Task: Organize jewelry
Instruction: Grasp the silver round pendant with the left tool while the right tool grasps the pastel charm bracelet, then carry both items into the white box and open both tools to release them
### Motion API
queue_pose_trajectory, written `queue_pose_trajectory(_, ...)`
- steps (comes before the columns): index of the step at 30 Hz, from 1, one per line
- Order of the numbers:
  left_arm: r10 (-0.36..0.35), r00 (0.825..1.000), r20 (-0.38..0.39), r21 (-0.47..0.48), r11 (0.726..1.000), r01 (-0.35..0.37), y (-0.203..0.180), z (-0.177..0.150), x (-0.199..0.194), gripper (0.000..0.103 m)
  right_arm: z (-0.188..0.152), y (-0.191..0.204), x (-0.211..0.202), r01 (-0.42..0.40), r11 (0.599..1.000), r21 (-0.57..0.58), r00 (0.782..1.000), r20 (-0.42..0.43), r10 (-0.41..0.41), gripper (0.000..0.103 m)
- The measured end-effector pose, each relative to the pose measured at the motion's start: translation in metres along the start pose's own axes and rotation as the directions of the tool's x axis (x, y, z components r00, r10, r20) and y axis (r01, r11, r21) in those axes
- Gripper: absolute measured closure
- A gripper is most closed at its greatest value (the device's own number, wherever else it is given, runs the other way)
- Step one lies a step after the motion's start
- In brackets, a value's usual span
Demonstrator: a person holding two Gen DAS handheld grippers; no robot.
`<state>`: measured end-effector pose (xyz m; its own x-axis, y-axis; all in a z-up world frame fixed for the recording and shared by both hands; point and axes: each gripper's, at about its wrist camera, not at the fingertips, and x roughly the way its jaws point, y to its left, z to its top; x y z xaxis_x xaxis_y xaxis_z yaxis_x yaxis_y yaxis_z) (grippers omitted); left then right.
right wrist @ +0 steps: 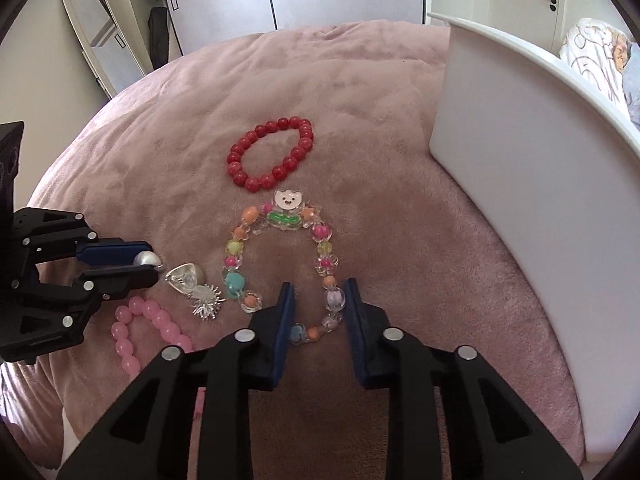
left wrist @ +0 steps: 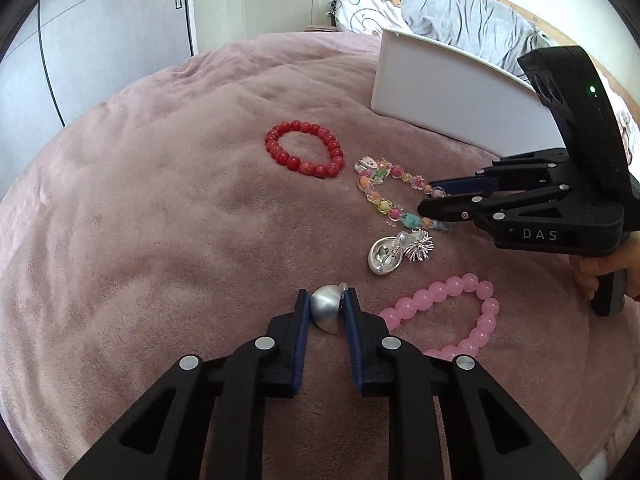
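A: Start at the silver dome piece (left wrist: 325,313): it sits on the pink blanket (left wrist: 168,216) of the bed, right between the pads of the left gripper (left wrist: 326,312), jaws nearly closed and pressing both its sides. That one's gripped.

B: And the multicoloured charm bracelet (right wrist: 280,264)?

A: Lying flat as an oval, long axis running away from the right gripper (right wrist: 320,300), cartoon charm at the far end. The right jaws straddle its near right strand; from the left wrist view they look drawn in tight on those beads, so I'd call it pinched, though from its own camera a little gap shows.

B: Where does it all go?

A: My guess, the white box (right wrist: 520,184), which stands off to the right, nearer the right hand. The lift has to clear that wall.

B: Anything left over?

A: The red bead bracelet (right wrist: 272,156) beyond the charm one, a silver earring with a spiky charm (left wrist: 400,254) between the grippers, and the pink bead bracelet (left wrist: 448,312) just beside the left jaws, all untouched.
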<state>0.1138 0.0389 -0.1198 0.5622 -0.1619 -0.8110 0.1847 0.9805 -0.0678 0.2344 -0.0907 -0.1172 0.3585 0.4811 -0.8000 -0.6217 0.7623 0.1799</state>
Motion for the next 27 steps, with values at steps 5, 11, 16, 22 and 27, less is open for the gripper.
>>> queue_pose_trajectory(5,-0.007,1.0,-0.01,-0.049,0.999,0.007,0.003,0.001,0.001,0.081,-0.002,-0.005,-0.002,-0.051,0.998,0.021,0.999,0.003,0.051,0.092)
queue_pose_trajectory(11,-0.004,1.0,-0.011,-0.103,0.995,0.003,0.004,0.002,-0.002,0.081,-0.004,-0.01,-0.016,-0.103,0.994,0.033,0.994,0.034,0.101,0.092)
queue_pose_trajectory(16,0.009,1.0,-0.004,-0.131,0.991,-0.01,0.001,0.004,-0.007,0.081,0.003,-0.011,-0.037,-0.115,0.993,0.02,0.99,0.089,0.112,0.092)
queue_pose_trajectory(22,0.023,0.999,0.034,-0.162,0.987,-0.018,0.002,0.018,-0.016,0.081,0.016,-0.023,-0.077,-0.152,0.987,0.043,0.971,0.194,0.141,0.092)
queue_pose_trajectory(27,0.009,0.997,0.076,-0.208,0.978,0.007,0.0,0.037,-0.024,0.081,0.023,-0.03,-0.111,-0.145,0.989,0.038,0.954,0.271,0.129,0.092)
